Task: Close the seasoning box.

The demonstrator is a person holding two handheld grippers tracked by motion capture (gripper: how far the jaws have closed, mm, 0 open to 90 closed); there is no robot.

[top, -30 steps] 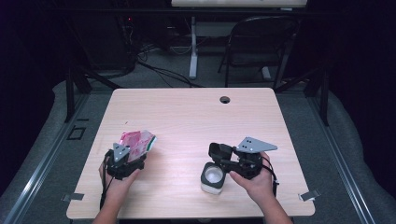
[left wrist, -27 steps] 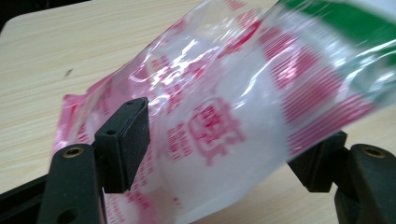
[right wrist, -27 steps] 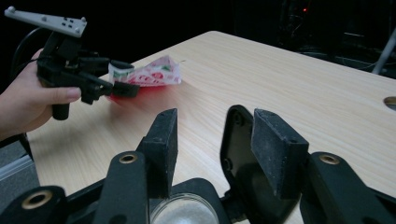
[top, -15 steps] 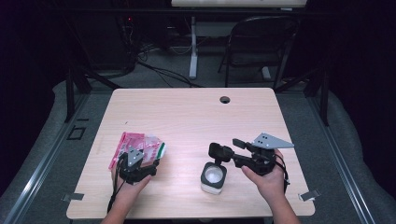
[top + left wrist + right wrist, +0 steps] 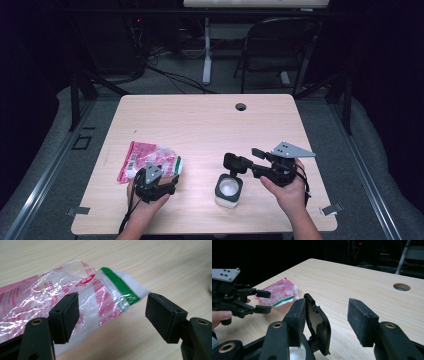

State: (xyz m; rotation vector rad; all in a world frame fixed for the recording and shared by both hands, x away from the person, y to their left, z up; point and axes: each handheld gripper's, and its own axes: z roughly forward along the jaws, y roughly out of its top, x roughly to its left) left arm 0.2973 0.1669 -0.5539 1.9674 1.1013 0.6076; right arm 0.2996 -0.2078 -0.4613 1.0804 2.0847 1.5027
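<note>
A crinkled clear bag [image 5: 145, 156] printed in pink, with a green strip at one end, lies flat on the left of the table. My left gripper [image 5: 173, 182] sits just near of it, open. In the left gripper view the bag's green end [image 5: 120, 287] lies on the wood beyond the gap of my left gripper [image 5: 112, 312], untouched. A small white container [image 5: 228, 190] stands right of centre, its black lid [image 5: 233, 163] flipped up. My right gripper [image 5: 250, 164] has just been opening. The lid [image 5: 315, 322] stands between its jaws beside one pad, unpressed by the right gripper [image 5: 328, 310].
The wooden table [image 5: 200, 125] has a round cable hole [image 5: 241, 106] near its far edge. A dark chair [image 5: 275, 45] and a desk leg [image 5: 206, 55] stand behind it. The far half of the tabletop is bare wood.
The left gripper has let the bag down flat and drawn back toward the near edge. The right gripper has shifted slightly right of the container, with its jaws wider apart.
</note>
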